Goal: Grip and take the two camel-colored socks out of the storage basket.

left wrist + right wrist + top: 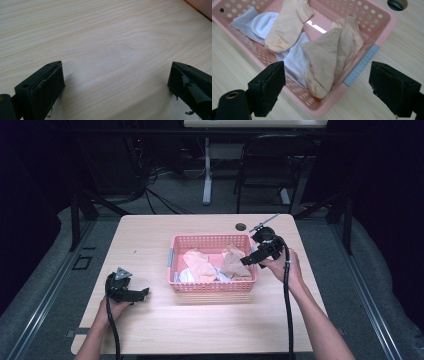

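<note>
A: Start with the right gripper [248,261]. What do its jaws have?

B: Nothing. In the right gripper view they stand wide apart with bare air between them, hanging above the near corner of the pink basket [384,27]. In the high view this gripper sits at the basket's right edge, pointing in over it.

A: And what lies straight beneath it?

B: A tan sock [329,58], crumpled against the basket wall and draped up onto its rim, just beside the grey tab [360,66] on that rim. It rests partly on a white sock [295,56]. Farther in lies a peach sock [287,27], overlapping another white sock [263,22].

A: The other hand?

B: The left gripper [144,293] is low over the wooden table [150,235], well apart from the basket on its left side. Its jaws are spread wide too, with bare wood between them.

A: Anything beyond the basket?

B: A round cable hole [241,226] in the tabletop, near the far edge.
</note>
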`<state>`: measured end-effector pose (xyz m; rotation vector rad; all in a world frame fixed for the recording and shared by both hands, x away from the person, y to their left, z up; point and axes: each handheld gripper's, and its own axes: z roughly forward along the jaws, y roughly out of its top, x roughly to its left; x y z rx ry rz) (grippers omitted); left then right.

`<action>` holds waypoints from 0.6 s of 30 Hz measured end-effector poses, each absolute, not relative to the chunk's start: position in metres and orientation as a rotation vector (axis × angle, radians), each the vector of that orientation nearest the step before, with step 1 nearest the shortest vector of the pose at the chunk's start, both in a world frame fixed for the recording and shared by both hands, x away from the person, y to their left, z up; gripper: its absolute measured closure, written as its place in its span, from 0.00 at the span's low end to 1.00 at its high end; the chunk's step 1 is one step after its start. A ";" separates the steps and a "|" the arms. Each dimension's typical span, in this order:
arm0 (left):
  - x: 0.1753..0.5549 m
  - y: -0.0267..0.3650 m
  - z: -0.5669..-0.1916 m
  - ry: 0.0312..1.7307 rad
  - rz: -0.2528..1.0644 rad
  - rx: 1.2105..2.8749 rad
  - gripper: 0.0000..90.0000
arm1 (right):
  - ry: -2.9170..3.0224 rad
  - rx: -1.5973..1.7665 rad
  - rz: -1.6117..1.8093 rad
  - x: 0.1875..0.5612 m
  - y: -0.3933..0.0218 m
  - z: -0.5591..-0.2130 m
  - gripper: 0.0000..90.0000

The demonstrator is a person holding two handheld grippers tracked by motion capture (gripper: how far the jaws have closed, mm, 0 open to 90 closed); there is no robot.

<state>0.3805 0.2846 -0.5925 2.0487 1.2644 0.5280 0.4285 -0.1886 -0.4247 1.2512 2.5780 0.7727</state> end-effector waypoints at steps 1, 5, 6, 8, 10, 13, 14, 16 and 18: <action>0.380 0.285 -0.593 1.264 0.528 2.049 0.00 | 2.589 1.243 0.772 0.429 -0.183 -0.426 0.15; 0.380 0.285 -0.593 1.264 0.528 2.049 0.00 | 2.618 1.225 0.759 0.430 -0.168 -0.430 0.16; 0.380 0.285 -0.593 1.264 0.528 2.049 0.00 | 2.626 1.218 0.743 0.431 -0.166 -0.432 0.16; 0.380 0.285 -0.593 1.264 0.528 2.048 0.00 | 2.643 1.215 0.727 0.432 -0.159 -0.436 0.20; 0.380 0.285 -0.593 1.264 0.528 2.049 0.00 | 2.665 1.214 0.722 0.434 -0.152 -0.442 0.21; 0.380 0.285 -0.593 1.264 0.528 2.049 0.00 | 2.709 1.202 0.663 0.438 -0.145 -0.451 0.22; 0.380 0.285 -0.593 1.264 0.528 2.049 0.00 | 2.713 1.201 0.651 0.439 -0.144 -0.454 0.23; 0.381 0.285 -0.593 1.264 0.527 2.048 0.00 | 2.718 1.211 0.630 0.441 -0.141 -0.459 0.25; 0.381 0.285 -0.593 1.263 0.528 2.048 0.00 | 2.745 1.203 0.594 0.443 -0.141 -0.465 0.27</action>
